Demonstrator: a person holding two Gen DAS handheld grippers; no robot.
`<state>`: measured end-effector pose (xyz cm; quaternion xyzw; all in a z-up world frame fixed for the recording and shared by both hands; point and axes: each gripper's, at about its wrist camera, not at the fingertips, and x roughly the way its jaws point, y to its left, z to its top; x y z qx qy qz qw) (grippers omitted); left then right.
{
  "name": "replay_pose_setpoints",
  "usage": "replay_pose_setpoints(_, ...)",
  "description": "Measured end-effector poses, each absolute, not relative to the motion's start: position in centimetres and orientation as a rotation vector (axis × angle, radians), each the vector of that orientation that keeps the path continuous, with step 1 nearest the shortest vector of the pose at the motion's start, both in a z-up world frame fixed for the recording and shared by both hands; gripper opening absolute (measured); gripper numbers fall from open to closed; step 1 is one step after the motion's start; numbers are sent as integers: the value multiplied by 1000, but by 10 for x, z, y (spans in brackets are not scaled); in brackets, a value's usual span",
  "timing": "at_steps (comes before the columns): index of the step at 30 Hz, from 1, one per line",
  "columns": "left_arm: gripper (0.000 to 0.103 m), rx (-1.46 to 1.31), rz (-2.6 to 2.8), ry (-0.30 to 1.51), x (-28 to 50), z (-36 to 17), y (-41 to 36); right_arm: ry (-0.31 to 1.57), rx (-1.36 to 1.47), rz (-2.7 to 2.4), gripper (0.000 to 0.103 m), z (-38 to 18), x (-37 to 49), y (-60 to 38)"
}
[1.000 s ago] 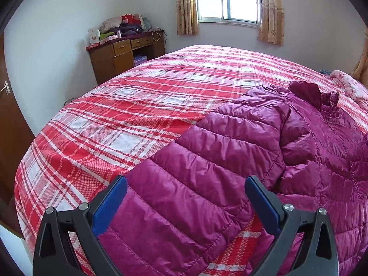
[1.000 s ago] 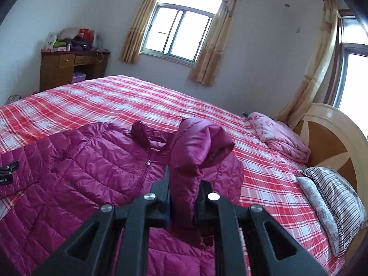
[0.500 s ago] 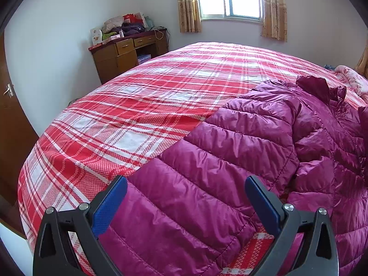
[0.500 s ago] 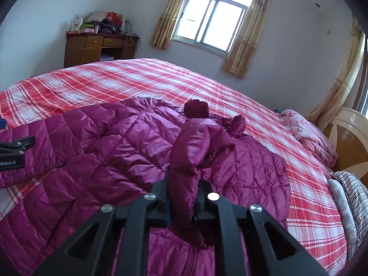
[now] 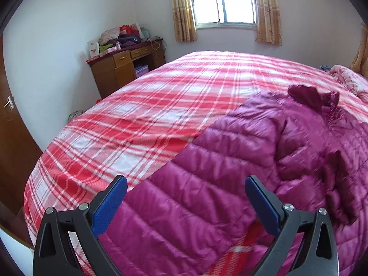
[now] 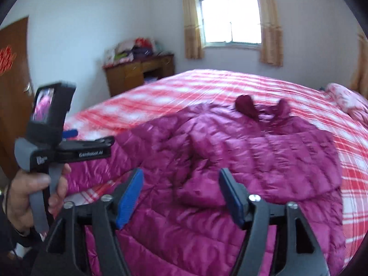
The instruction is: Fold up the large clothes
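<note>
Just let go of the sleeve (image 6: pixel 202 179) with the right tool (image 6: pixel 180 197), now spread wide and pulled back; was pinching it a moment ago. Sleeve now lying across the front of the purple puffer jacket (image 6: pixel 264 151), flat on the plaid bed (image 5: pixel 161 105). Left tool (image 5: pixel 186 203) also spread, hovering over the other sleeve (image 5: pixel 184 197) near the left. Probably next up for folding in.
</note>
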<state>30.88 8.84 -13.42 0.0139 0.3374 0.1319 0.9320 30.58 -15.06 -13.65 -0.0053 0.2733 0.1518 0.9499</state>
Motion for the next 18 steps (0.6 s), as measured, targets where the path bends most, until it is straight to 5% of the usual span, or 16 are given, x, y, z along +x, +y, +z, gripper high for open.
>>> replay_pose_setpoints(2,102,31,230,670,312,-123,67,591,-7,164,38,-136,325,-171)
replay_pose_setpoints(9,102,118,163,639,329,-132,-23,783,0,33,38,-197,381,-188)
replay_pose_setpoints(18,102,129,248,794,358,-190,-15,774,42,79,38,-198,363,-192)
